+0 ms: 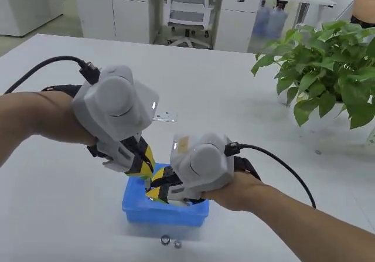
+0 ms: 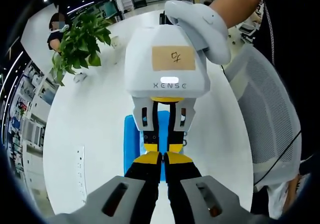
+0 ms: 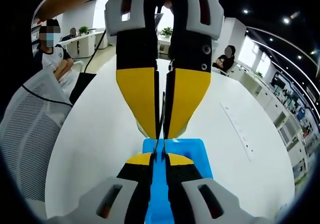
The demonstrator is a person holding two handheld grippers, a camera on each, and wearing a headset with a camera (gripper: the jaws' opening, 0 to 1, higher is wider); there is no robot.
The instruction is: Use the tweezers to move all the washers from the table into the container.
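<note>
Two small washers (image 1: 165,239) lie at the bottom middle, just below the blue container (image 1: 140,210). They look light, hard and slippery, so pinch each by its rim. The left gripper (image 2: 162,157) and right gripper (image 3: 160,157) each have their jaws pressed together on the thin tweezers (image 3: 161,129).

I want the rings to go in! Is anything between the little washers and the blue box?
Nothing visible is. The two washers lie on bare table just outside the blue container's near wall, which they must be lifted over. The left gripper and right gripper hang above the container.
</note>
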